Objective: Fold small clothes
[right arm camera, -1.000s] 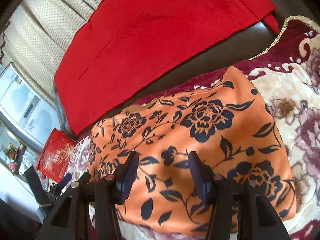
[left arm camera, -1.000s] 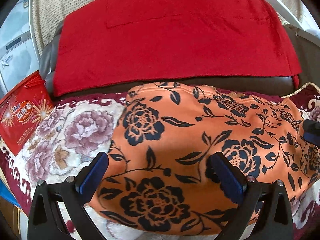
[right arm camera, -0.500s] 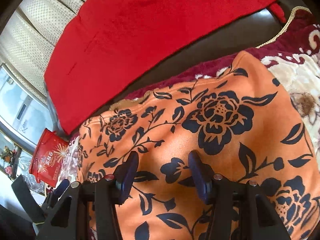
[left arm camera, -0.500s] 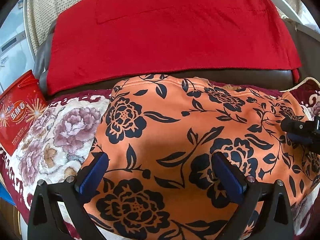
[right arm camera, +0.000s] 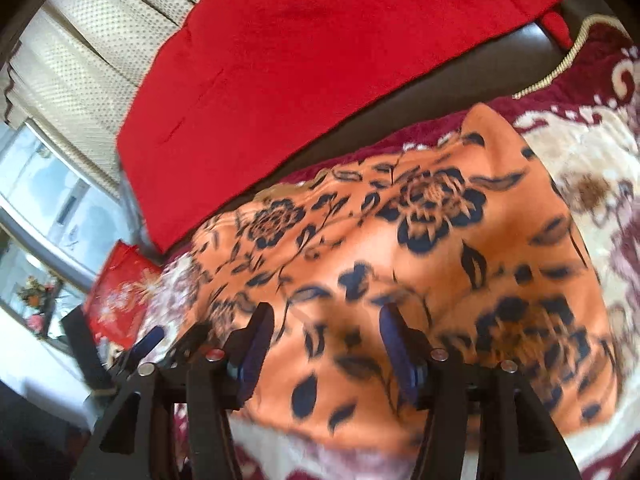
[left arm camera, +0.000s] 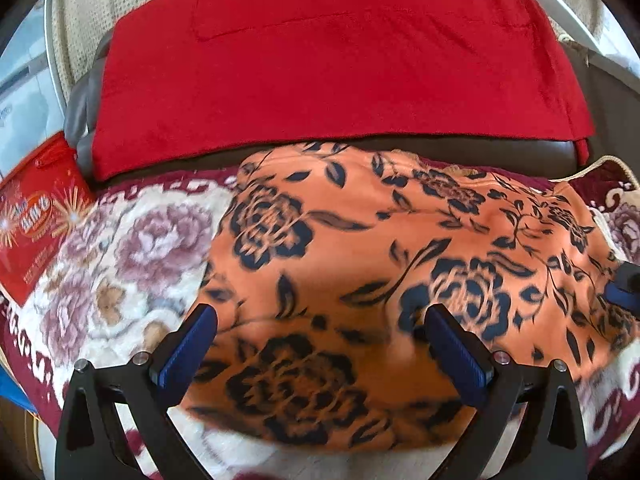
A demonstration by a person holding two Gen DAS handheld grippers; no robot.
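Left wrist view: the orange garment (left arm camera: pixel 360 280) with dark floral print is seen spread flat on a flowery plush blanket (left arm camera: pixel 132 248) that covers the seat. The left gripper (left arm camera: pixel 320 344) is held low over the garment's near part, its blue-padded fingers (left arm camera: pixel 188 352) set wide apart with nothing between them but cloth lying below; whether the pads touch the fabric cannot be told. A red cloth (left arm camera: pixel 328 60) is draped over the backrest behind, and a red printed bag (left arm camera: pixel 36 220) is seen at the left edge, beside the blanket. The tip of the other tool is glimpsed at the far right edge, at the garment's side. Right wrist view: the same orange garment (right arm camera: pixel 420 264) is seen at a slant, filling the middle, with blanket (right arm camera: pixel 592 184) showing past its right edge. The right gripper (right arm camera: pixel 326 348) is poised over the near hem, fingers (right arm camera: pixel 256 344) parted, nothing clasped. The red cloth (right arm camera: pixel 320 60) lies beyond, a pale dotted curtain (right arm camera: pixel 80 64) hangs at upper left, and the red bag (right arm camera: pixel 120 292) is noted at left. Near fabric is blurred.
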